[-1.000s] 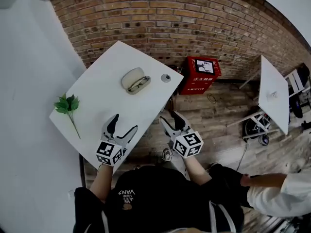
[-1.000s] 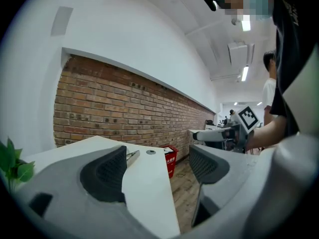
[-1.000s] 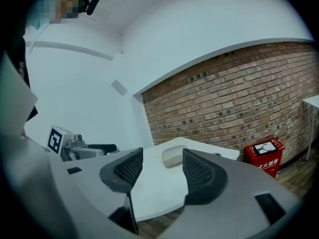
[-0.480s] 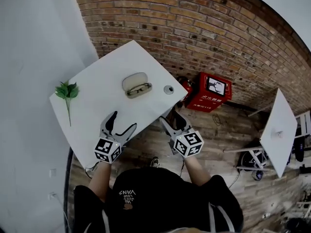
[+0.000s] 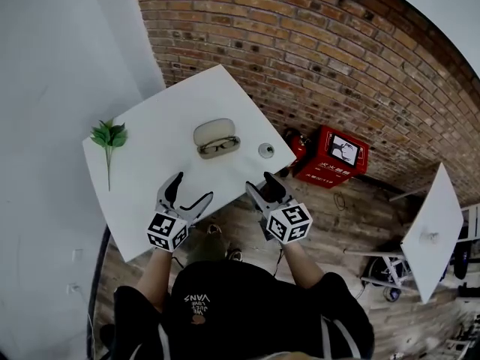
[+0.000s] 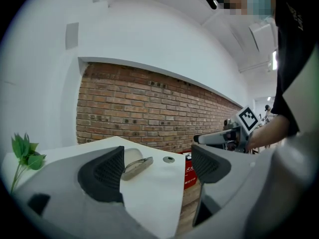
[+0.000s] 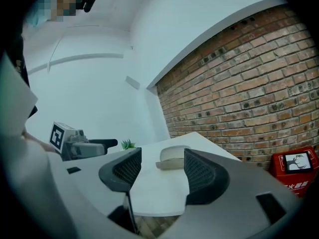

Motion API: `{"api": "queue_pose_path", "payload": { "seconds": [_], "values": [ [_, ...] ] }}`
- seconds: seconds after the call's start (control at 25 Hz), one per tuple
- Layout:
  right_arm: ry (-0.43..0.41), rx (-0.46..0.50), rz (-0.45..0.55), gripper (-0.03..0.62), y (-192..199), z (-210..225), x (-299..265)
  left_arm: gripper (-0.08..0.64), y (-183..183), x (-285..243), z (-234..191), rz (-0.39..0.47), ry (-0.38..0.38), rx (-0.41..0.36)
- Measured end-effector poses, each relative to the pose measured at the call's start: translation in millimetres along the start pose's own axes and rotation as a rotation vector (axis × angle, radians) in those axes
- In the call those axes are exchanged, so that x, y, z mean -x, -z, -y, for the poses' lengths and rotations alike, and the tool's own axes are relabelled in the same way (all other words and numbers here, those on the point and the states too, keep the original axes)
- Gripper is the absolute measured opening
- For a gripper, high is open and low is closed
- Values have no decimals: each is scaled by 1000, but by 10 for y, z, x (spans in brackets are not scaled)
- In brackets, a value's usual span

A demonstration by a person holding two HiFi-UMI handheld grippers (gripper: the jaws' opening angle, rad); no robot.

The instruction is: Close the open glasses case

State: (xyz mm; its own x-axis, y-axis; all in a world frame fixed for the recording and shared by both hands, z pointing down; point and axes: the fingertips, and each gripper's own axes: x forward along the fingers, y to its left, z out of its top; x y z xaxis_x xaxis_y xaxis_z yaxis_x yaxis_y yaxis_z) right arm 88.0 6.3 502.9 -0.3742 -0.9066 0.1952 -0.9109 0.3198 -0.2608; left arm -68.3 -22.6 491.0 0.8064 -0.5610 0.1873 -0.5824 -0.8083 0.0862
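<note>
The glasses case (image 5: 217, 139) lies open on the white table (image 5: 150, 163), its beige lid raised behind the base, which holds dark glasses. It also shows in the left gripper view, case (image 6: 134, 164), and in the right gripper view, case (image 7: 174, 158). My left gripper (image 5: 191, 188) hovers over the table's near edge, open and empty, well short of the case. At the table's near right corner my right gripper (image 5: 261, 183) is open too, with nothing between its fingers. Both point toward the case.
A green leafy sprig (image 5: 109, 136) lies at the table's left side. A small round silver object (image 5: 265, 150) sits near the right edge, right of the case. A red box (image 5: 337, 156) stands on the wooden floor by the brick wall. Another white table (image 5: 432, 235) is at the right.
The view has swung, so the table now sits squarer ahead of both grippers. The right gripper now reaches the table's near right corner. A white-sleeved arm at the lower right has left the view.
</note>
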Motion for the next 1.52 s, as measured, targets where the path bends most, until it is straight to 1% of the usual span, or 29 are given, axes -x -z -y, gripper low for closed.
{"api": "queue_pose_path", "payload": {
  "seconds": [0.24, 0.48, 0.72, 0.88, 1.08, 1.32, 1.52],
  "values": [
    [15, -16, -39, 250, 16, 192, -353, 417, -61, -298, -318, -3, 9, 13],
    [27, -18, -59, 249, -58, 334, -753, 419, -137, -556, -671, -13, 31, 15],
    [45, -20, -90, 247, -28, 444, -1072, 421, -61, -758, -984, -39, 65, 36],
    [41, -24, -111, 245, 21, 494, -1234, 422, 36, -890, -1184, -67, 80, 47],
    [-7, -21, -160, 242, 88, 582, -1397, 425, 186, -1100, -1352, -111, 96, 70],
    [-116, 18, -260, 235, 220, 704, -1549, 442, 332, -1345, -1418, -170, 127, 100],
    [-213, 56, -337, 232, 341, 730, -1629, 457, 452, -1557, -1401, -246, 193, 87]
  ]
}}
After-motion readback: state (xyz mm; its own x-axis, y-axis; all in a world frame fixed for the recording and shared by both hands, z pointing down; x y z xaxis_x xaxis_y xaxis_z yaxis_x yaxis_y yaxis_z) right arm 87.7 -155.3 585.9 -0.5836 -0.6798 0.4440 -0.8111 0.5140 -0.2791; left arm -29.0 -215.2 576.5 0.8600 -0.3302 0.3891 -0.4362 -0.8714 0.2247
